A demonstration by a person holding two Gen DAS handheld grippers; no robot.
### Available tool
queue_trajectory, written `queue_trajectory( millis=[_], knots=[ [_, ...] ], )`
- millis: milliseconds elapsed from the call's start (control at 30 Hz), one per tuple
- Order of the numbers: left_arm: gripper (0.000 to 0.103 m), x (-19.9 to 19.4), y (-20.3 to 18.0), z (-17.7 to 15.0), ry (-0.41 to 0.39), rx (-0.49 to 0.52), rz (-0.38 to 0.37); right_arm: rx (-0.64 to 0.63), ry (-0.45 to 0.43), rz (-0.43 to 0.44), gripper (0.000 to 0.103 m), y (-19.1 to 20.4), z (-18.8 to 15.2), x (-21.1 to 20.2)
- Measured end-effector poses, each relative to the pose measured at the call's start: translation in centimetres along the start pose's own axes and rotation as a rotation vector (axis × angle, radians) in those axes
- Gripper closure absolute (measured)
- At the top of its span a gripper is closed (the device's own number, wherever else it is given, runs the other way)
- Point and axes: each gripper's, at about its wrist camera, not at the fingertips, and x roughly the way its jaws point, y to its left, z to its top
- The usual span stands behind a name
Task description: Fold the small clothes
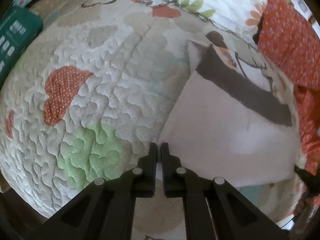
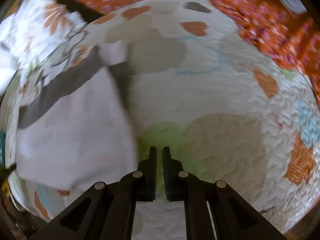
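Quilted bedspread under white garment; left hand-held gripper pinching garment corner; right hand-held gripper nearly closed, holding nothing.

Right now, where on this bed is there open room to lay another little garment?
The quilted heart-print bedspread lies bare between the teal box and the white garment with a grey band. Crowded: the floral pillow and the orange dotted fabric border the garment.
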Motion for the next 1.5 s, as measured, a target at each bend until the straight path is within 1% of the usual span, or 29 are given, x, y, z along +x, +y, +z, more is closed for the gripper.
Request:
queue_trajectory(
  millis=[67, 100, 167, 200, 233, 300, 367, 400, 433, 500, 600, 633, 733, 833, 900, 1000, 1067, 1133, 1200, 1267, 1333, 1400, 1433, 1500],
  knots=[
    [0.097, 0.0, 0.1, 0.4, -0.018, -0.024, 0.005, 0.058, -0.017, 0.043, 0.096, -1.1, 0.6, -0.6],
    [0.097, -0.1, 0.2, 0.6, -0.033, -0.036, 0.018, 0.08, -0.039, 0.063, 0.096, -1.4, 1.0, -1.2],
    [0.089, -0.4, 0.4, 0.8, -0.052, -0.05, 0.033, 0.083, -0.078, 0.084, 0.096, -1.0, 1.5, -2.1],
    [0.08, -0.5, 0.6, 0.9, -0.062, -0.064, 0.031, 0.075, -0.098, 0.095, 0.095, -0.5, 1.7, -2.5],
    [0.071, -0.6, 0.7, 1.0, -0.069, -0.079, 0.028, 0.059, -0.116, 0.106, 0.095, 0.4, 1.8, -2.9],
    [0.069, -0.9, 0.9, 1.2, -0.084, -0.109, 0.017, 0.009, -0.13, 0.125, 0.094, 2.6, 1.9, -3.1],
    [0.063, -1.2, 1.2, 1.5, -0.095, -0.142, 0.0, -0.039, -0.122, 0.15, 0.094, 5.2, 1.8, -2.9],
    [0.055, -1.3, 1.4, 1.7, -0.101, -0.155, -0.007, -0.057, -0.116, 0.165, 0.094, 6.5, 1.8, -2.7],
    [0.05, -1.4, 1.5, 1.8, -0.106, -0.169, -0.016, -0.083, -0.109, 0.179, 0.094, 8.0, 1.7, -2.5],
    [0.049, -1.4, 1.8, 1.8, -0.104, -0.185, -0.03, -0.14, -0.104, 0.187, 0.094, 10.7, 1.2, -2.2],
    [0.048, -0.8, 1.7, 1.8, -0.074, -0.183, -0.052, -0.232, -0.101, 0.189, 0.082, 14.9, 0.2, -1.6],
    [0.048, -0.5, 1.6, 1.8, -0.064, -0.181, -0.062, -0.251, -0.098, 0.193, 0.078, 16.0, -0.1, -1.4],
    [0.048, -0.3, 1.9, 2.0, -0.059, -0.189, -0.078, -0.298, -0.08, 0.221, 0.075, 18.6, -0.8, -0.7],
    [0.045, -0.5, 2.4, 2.1, -0.066, -0.208, -0.09, -0.338, -0.066, 0.246, 0.069, 21.5, -1.5, 0.0],
    [0.045, -0.8, 2.8, 2.2, -0.071, -0.217, -0.092, -0.37, -0.066, 0.254, 0.066, 22.9, -2.1, 0.5],
    [0.045, -1.8, 3.0, 2.7, -0.109, -0.201, -0.026, -0.438, -0.065, 0.249, 0.064, 25.1, -3.4, 1.6],
    [0.043, -2.5, 3.3, 3.3, -0.131, -0.194, -0.005, -0.473, -0.078, 0.239, 0.064, 26.0, -4.2, 1.9],
    [0.039, -3.4, 3.8, 4.0, -0.166, -0.195, 0.018, -0.521, -0.107, 0.214, 0.063, 27.2, -5.2, 2.0],
    [0.039, -4.6, 4.6, 4.8, -0.215, -0.221, 0.035, -0.549, -0.115, 0.219, 0.061, 28.6, -5.8, 1.9],
    [0.038, -5.3, 5.4, 5.3, -0.247, -0.247, 0.04, -0.578, -0.111, 0.238, 0.052, 30.8, -6.5, 1.8],
    [0.038, -5.8, 6.6, 5.5, -0.268, -0.293, 0.038, -0.594, -0.104, 0.253, 0.049, 33.4, -6.9, 1.9],
    [0.038, -6.0, 7.8, 5.7, -0.265, -0.335, 0.019, -0.603, -0.078, 0.264, 0.045, 36.5, -7.2, 2.4],
    [0.038, -6.1, 8.3, 5.7, -0.262, -0.355, 0.005, -0.609, -0.066, 0.255, 0.04, 37.7, -7.3, 2.8],
    [0.038, -6.4, 9.5, 5.5, -0.263, -0.398, -0.022, -0.626, -0.045, 0.223, 0.038, 40.3, -7.5, 3.9]
  ],
)
